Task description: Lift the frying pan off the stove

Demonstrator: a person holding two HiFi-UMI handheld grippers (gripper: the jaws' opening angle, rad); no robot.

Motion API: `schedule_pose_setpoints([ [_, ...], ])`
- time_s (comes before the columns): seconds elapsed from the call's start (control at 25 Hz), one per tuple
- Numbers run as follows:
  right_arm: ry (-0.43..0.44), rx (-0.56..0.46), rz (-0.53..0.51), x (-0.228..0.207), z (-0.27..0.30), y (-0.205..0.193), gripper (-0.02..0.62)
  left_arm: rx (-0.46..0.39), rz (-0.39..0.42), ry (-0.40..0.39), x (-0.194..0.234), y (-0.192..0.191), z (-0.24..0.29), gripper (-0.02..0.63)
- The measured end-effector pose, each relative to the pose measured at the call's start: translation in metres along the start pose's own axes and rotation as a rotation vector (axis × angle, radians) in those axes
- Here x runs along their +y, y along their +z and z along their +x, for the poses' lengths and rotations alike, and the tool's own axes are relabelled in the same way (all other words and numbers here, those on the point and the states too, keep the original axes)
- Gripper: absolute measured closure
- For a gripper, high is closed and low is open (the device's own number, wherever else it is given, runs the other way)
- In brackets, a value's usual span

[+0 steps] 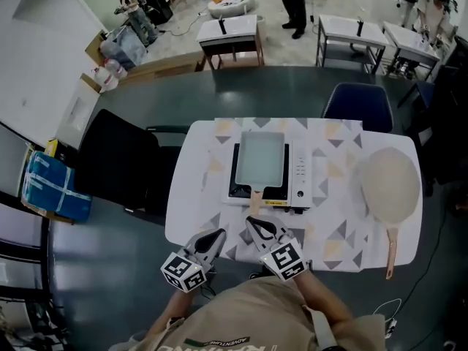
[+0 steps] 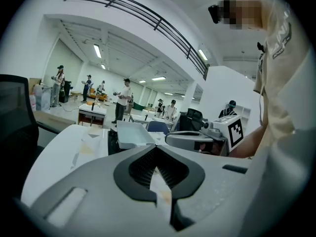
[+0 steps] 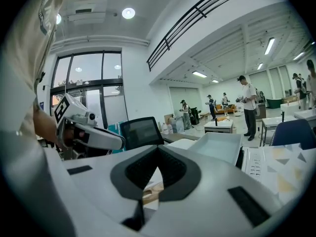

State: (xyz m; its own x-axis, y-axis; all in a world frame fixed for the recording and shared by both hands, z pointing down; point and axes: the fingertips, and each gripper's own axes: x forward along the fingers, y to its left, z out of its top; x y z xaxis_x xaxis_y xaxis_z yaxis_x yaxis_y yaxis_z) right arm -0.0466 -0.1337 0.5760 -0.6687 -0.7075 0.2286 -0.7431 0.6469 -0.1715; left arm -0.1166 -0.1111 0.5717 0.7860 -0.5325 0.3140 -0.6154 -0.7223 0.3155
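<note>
Currently: approach step, no grasp yet. Frying pan (image 1: pixel 260 158) sits on the stove (image 1: pixel 300 175) mid-counter (image 1: pixel 190 196), its wooden handle (image 1: pixel 256 196) pointing toward the person. Left claw (image 1: pixel 219 235) is closed and empty, at the counter's near edge. Right claw (image 1: pixel 251 221) is also closed on nothing, its tips just short of the handle's end, not touching. Judgement: lift not begun. Next move calls for opening the right claw, sliding it round the handle, closing firmly, then raising the pan level.
</note>
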Motion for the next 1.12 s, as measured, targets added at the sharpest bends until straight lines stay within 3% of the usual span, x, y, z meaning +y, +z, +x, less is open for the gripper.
schedule_pose_setpoints([
  [0.48,-0.024,0.037,0.027,-0.048,-0.012,-0.015,0.598,0.078,-0.018,-0.078,0.006,0.003,0.058,0.609],
  [0.72,-0.056,0.065,0.026,-0.051,-0.024,-0.025,0.598,0.082,-0.126,-0.192,0.004,0.006,0.08,0.608],
  [0.92,-0.108,0.081,0.031,-0.051,-0.035,-0.018,0.598,0.11,-0.165,-0.259,0.006,0.01,0.093,0.609],
  [1.12,-0.205,0.07,0.053,-0.054,-0.044,-0.008,0.598,0.146,-0.123,-0.344,0.001,0.017,0.099,0.608],
])
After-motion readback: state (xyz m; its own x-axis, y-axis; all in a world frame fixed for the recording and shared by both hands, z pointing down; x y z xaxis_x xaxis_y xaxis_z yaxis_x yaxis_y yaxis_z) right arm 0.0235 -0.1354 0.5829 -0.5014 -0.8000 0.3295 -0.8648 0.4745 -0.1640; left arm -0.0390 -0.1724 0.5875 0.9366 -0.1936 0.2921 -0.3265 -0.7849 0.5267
